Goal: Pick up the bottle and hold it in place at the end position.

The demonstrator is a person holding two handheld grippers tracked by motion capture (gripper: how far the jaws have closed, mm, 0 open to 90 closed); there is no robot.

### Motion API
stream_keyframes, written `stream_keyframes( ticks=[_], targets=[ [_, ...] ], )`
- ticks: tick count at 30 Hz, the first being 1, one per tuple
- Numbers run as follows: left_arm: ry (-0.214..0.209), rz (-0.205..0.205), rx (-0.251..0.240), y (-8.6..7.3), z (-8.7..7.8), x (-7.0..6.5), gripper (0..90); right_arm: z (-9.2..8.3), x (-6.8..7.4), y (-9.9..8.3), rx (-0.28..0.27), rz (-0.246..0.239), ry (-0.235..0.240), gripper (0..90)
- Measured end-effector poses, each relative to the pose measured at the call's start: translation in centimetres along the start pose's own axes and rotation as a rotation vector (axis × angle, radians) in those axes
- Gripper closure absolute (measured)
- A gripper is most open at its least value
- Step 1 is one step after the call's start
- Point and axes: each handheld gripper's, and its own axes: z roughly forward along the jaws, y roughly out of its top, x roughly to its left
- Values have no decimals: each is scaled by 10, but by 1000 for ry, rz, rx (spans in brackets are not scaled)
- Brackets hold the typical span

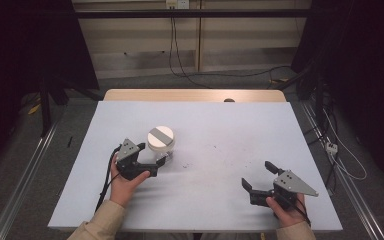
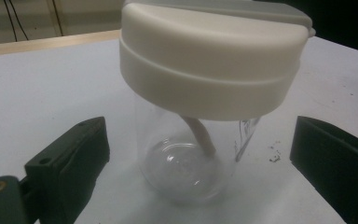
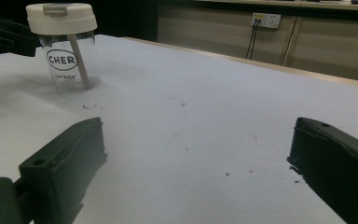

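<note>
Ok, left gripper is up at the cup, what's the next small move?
Probably close the left gripper on the clear cup. Its jaws stand open on either side of the glass body, below the cream lid, not touching. The right gripper sits open, far off.

cup (image 1: 160, 141): clear, cream lid | table (image 1: 230, 150): pale blue-grey

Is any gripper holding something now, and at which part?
Nothing is held. The left gripper is open around the clear cup, not touching; the right gripper is open.

high view overhead; claw views low, sharing the jar (image 2: 200, 116).
</note>
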Motion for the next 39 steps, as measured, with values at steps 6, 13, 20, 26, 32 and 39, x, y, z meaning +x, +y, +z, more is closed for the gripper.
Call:
stream_keyframes(
  ticks=[6,13,20,26,32,39],
  targets=[
    [26,-1,-1,3,8,-2,43,-1,0,0,0,0,1,27],
    [34,-14,-4,5,17,-4,50,-1,0,0,-2,-2,2,27],
    [51,-20,-4,8,27,-9,63,-1,0,0,-3,-1,4,28],
    [77,-12,-11,8,30,-7,88,-1,0,0,-3,-1,4,28],
    [76,8,-26,10,34,-10,126,-1,0,0,-3,-1,6,28],
    [94,-3,-48,10,39,-11,139,-1,0,0,-4,0,5,29]
  ],
)
